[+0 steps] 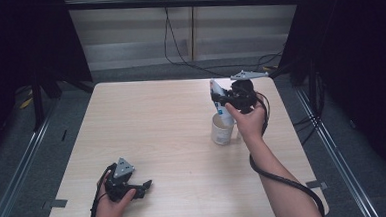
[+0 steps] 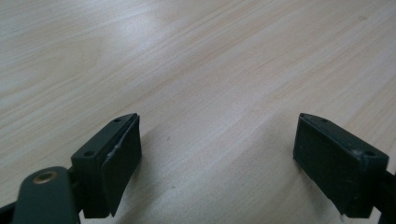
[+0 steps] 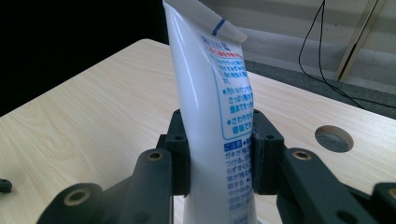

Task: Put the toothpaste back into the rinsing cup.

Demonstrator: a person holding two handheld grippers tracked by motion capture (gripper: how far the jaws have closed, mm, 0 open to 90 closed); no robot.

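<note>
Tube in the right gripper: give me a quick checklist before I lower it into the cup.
1. Grip: right gripper has both pads pressed on the white tube: ok.
2. Tube attitude: near upright, crimped end up: ok.
3. Alignment: in the high view the tube's lower end sits at the mouth of the white cup; whether it is inside: cannot tell.
4. Cup upright on the table: ok.
5. Left gripper open, holding nothing, resting low over bare table, far from the cup: ok.
</note>
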